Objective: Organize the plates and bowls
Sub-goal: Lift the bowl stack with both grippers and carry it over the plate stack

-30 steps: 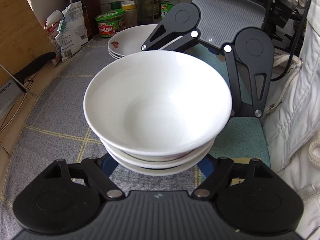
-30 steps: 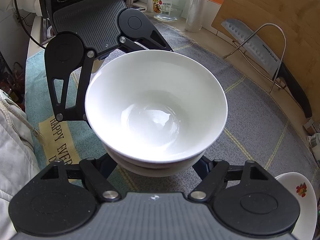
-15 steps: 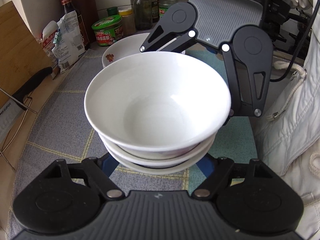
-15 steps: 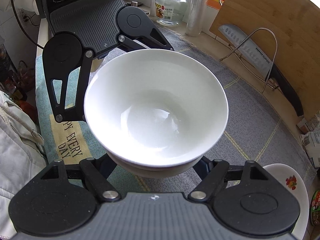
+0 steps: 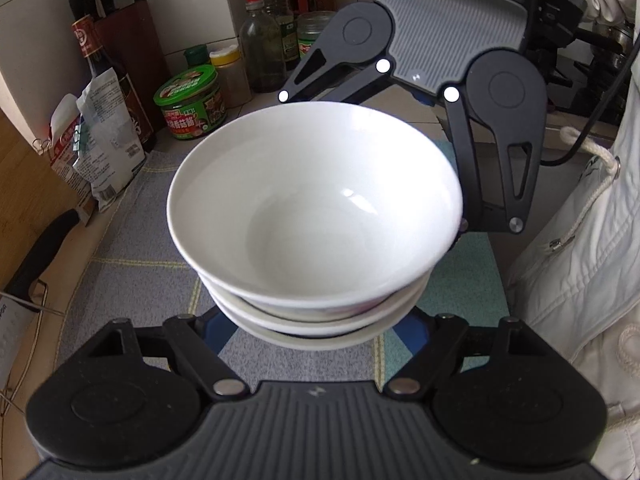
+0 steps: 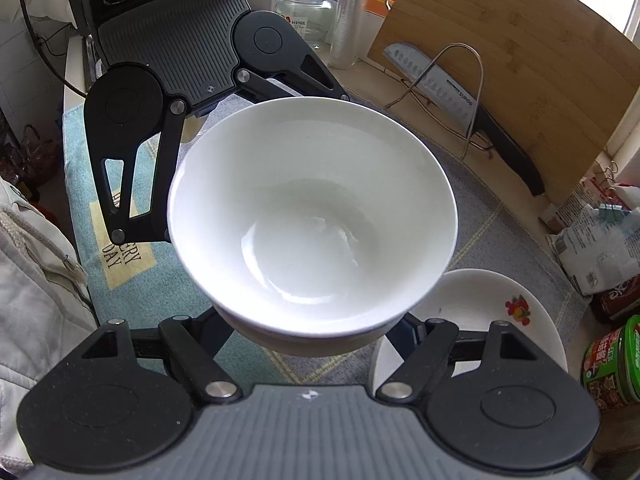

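Note:
A stack of three white bowls (image 5: pixel 316 208) hangs above the checked mat (image 5: pixel 132 248), gripped from two opposite sides. My left gripper (image 5: pixel 316 332) is shut on the stack's near side in the left wrist view, its fingertips hidden under the bowls. My right gripper (image 6: pixel 312 340) is shut on the same stack of bowls (image 6: pixel 312 216) from the other side. Each view shows the other gripper's black arms beyond the far rim. A white plate with a flower print (image 6: pixel 500 304) lies on the mat at the lower right of the right wrist view, partly under the stack.
A green-lidded jar (image 5: pixel 192 104), bottles (image 5: pixel 264 40) and food packets (image 5: pixel 104 148) line the wall. A knife on a wire rack (image 6: pixel 452 92) leans by a wooden board (image 6: pixel 520 60). A glass jar (image 6: pixel 308 12) stands behind. A person's white jacket (image 5: pixel 580 240) is close on the right.
Both grippers have carried the stack upward and toward the jars. The flowered plate has slipped behind the bowls in the left wrist view and come further into the right wrist view.

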Tool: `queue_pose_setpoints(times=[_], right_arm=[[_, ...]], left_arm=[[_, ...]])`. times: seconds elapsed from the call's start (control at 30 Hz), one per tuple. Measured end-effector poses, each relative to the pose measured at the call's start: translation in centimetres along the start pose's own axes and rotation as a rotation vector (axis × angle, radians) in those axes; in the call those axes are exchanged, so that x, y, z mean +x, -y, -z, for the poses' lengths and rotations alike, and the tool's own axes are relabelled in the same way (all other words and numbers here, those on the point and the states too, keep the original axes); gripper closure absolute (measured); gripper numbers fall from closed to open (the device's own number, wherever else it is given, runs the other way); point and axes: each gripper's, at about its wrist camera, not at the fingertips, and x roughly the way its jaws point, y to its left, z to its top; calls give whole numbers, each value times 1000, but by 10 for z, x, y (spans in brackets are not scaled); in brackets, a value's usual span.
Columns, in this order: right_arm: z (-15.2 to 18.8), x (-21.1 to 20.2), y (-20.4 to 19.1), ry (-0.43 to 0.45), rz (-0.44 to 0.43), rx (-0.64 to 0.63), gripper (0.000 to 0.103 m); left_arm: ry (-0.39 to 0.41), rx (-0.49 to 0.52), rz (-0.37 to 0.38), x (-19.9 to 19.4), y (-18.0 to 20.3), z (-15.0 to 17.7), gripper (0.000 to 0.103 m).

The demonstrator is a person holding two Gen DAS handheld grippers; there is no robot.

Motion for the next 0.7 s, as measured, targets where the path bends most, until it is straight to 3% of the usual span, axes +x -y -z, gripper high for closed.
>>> queue_pose_setpoints(times=[0.33,0.7], right_arm=[[27,-23,30,-14,63,47,20],[41,-22,63,-30,107,85,20]], left_arm=[[15,70,28,29,-12,-41,22],[17,123,43,55,-38,-60,22]])
